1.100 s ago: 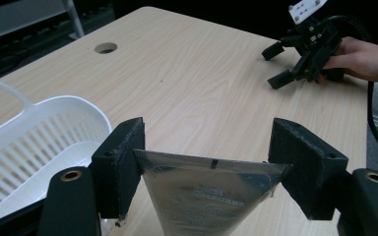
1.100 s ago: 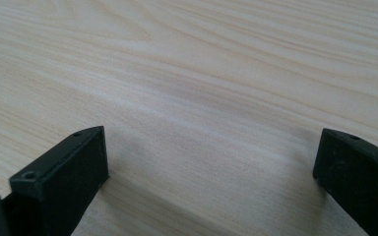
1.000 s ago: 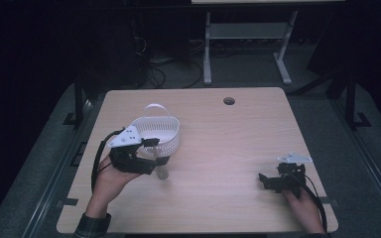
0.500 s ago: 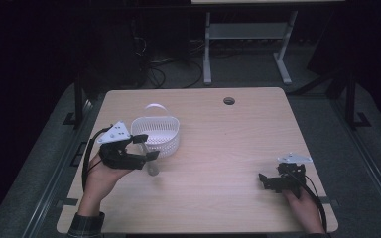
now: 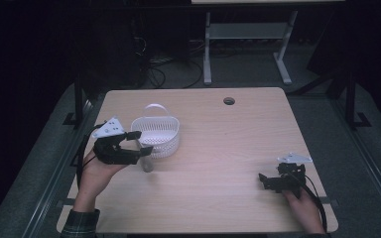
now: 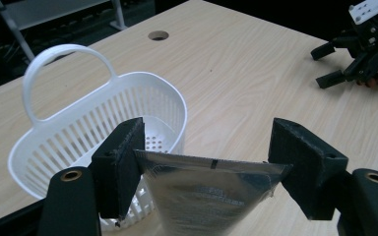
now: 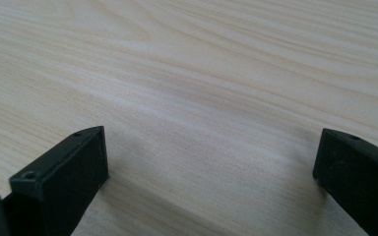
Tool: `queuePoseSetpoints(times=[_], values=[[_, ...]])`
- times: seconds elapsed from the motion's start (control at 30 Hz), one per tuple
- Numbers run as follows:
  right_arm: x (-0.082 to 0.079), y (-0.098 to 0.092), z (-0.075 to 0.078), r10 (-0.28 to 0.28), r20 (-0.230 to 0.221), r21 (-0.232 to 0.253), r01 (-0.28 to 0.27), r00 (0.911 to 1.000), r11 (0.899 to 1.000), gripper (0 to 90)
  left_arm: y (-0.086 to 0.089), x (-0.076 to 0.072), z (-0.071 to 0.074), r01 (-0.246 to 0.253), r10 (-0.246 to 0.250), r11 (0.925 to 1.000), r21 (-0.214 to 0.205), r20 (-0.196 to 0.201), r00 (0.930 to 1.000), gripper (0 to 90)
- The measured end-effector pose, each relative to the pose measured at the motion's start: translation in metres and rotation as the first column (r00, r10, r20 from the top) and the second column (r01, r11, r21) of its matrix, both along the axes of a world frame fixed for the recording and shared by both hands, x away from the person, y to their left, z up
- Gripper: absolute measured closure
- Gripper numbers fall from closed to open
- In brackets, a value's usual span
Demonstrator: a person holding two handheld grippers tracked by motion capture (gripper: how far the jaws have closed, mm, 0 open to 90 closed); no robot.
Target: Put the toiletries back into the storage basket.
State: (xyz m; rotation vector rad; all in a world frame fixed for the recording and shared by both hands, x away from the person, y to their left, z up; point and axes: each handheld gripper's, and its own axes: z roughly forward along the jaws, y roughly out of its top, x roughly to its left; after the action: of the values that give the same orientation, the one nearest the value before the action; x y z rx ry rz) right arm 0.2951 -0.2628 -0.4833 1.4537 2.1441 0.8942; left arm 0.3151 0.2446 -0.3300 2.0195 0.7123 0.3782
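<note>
My left gripper (image 5: 143, 141) hangs over the table's left side, just in front of a white slatted basket (image 5: 156, 134) with a hoop handle. Its jaws are shut on the flat crimped end of a silver tube (image 6: 206, 191), which spans the gap between both pads (image 6: 123, 162). The tube (image 5: 147, 163) hangs down from the jaws to about the tabletop, beside the basket (image 6: 78, 128). At the front right, my right gripper (image 5: 268, 181) rests low on the wood, open, with nothing between its jaws (image 7: 211, 162). It also appears far off in the left gripper view (image 6: 332, 64).
The light wooden table (image 5: 228, 148) has a round cable hole (image 5: 228, 101) near its far edge. A white metal frame (image 5: 248, 34) stands on the dark floor behind the table.
My left gripper has drawn leftward and a little up with the silver tube, away from the basket's front. The right gripper and the basket have stayed put.
</note>
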Motion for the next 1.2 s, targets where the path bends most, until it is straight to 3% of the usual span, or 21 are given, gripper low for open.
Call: queuePoseSetpoints(times=[1.2], values=[[0.0,0.0,0.0,0.0,-0.001,0.0,0.0,1.0,1.0,0.0,0.015,0.011,0.044,-0.041,0.041,0.9992,0.0,0.051,0.9979,29.9]])
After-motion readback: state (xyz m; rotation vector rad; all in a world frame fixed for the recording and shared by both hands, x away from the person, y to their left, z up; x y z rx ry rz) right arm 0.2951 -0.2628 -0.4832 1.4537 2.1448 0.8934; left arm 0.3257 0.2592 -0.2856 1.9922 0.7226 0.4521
